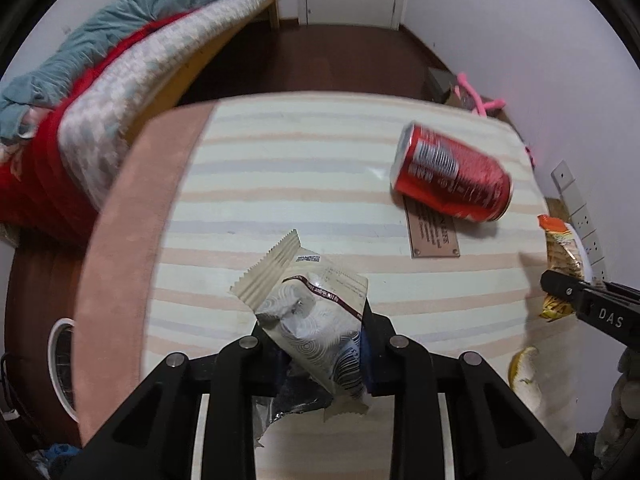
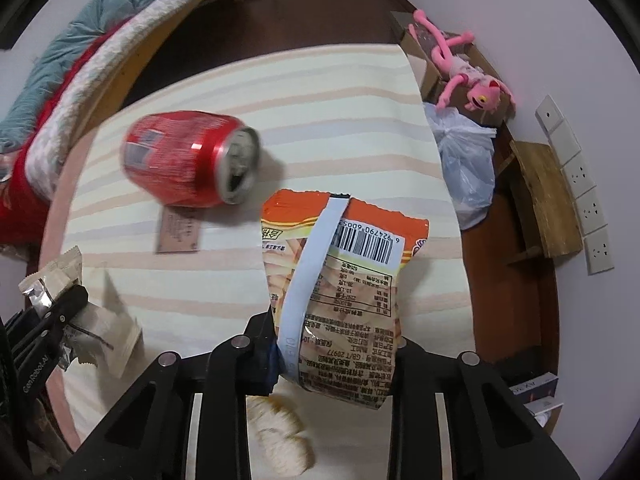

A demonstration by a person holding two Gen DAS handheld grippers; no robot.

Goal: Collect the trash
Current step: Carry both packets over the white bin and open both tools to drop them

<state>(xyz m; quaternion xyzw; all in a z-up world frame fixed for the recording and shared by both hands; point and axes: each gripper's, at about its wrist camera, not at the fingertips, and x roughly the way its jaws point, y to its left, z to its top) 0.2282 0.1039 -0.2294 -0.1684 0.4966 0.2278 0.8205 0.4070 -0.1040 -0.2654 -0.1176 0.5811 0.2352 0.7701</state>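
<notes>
The big striped cloth-covered bench (image 1: 320,184) holds the trash. On it lies a red crushed metal drink can (image 1: 452,174), tipped on its side. The can is the landmark here. Its long side runs slantwise across the bench, and its open top faces the right side.

The orange crinkly plastic snack bag (image 2: 340,292) is just in front of the can's open top. The right hand-held gripper (image 2: 332,360) pinches this bag tight and holds it up.

The white shiny foil wrapper (image 1: 312,320) sits farther from the can, down near the bench's front edge. The left hand-held gripper (image 1: 316,348) pinches this wrapper.

A yellow bit of peel (image 1: 524,376) lies near the front too.

Both grippers are full. The can lies ahead of both, and I think the right one is nearer to it.
</notes>
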